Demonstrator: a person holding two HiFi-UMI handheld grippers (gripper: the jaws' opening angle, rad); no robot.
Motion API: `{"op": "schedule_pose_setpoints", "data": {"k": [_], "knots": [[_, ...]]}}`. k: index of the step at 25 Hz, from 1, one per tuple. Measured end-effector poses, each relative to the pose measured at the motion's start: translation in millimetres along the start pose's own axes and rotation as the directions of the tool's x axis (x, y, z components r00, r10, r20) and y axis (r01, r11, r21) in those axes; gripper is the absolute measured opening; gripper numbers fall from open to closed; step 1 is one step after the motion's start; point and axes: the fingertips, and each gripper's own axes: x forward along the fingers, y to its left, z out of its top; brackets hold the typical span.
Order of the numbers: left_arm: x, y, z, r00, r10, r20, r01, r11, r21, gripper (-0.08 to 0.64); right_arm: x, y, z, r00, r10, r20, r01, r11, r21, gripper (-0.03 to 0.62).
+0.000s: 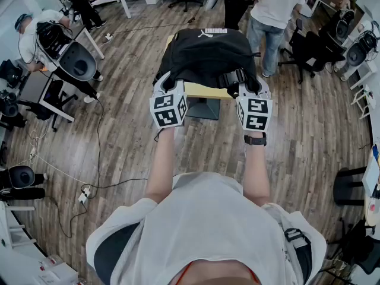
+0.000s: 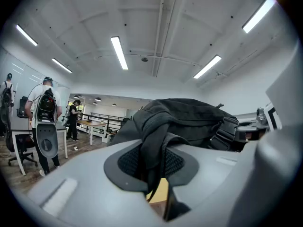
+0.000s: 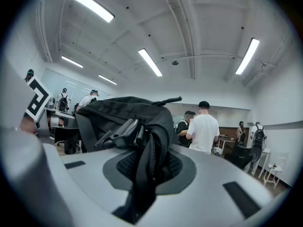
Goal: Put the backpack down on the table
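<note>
A black backpack (image 1: 205,55) lies on a small table with a yellow wooden top (image 1: 202,91) right in front of me. My left gripper (image 1: 171,88) is shut on a black shoulder strap (image 2: 151,148) at the bag's near left edge. At the near right edge, my right gripper (image 1: 249,91) is shut on the other strap (image 3: 149,160), beside its plastic buckle (image 3: 118,129). Both grippers point level at the bag (image 2: 189,119). In each gripper view the strap is pinched between the dark pads, and the bag's bulk (image 3: 125,112) rises just beyond.
The table stands on a dark pedestal base (image 1: 205,108) on a wooden floor. A person in a white shirt (image 1: 273,10) stands close behind the table, with black office chairs (image 1: 309,46) to the right. Desks, chairs and floor cables (image 1: 95,141) fill the left side.
</note>
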Motion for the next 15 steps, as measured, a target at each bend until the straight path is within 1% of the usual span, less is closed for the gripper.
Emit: {"op": "schedule_pose_setpoints", "data": {"k": [5, 10, 15], "knots": [[7, -12, -1, 1.000, -0.012, -0.006, 0.012, 1.000, 0.011, 0.067, 0, -12, -5, 1.000, -0.008, 0.000, 0.008, 1.000, 0.008, 0.061], [10, -26, -3, 1.000, -0.019, -0.010, 0.019, 1.000, -0.005, 0.069, -2, -26, -12, 1.000, -0.002, 0.002, 0.002, 1.000, 0.013, 0.061], [6, -36, -9, 1.000, -0.026, -0.001, 0.026, 0.999, -0.035, 0.069, -7, -29, -18, 1.000, 0.016, 0.023, -0.015, 0.999, -0.034, 0.061]]}}
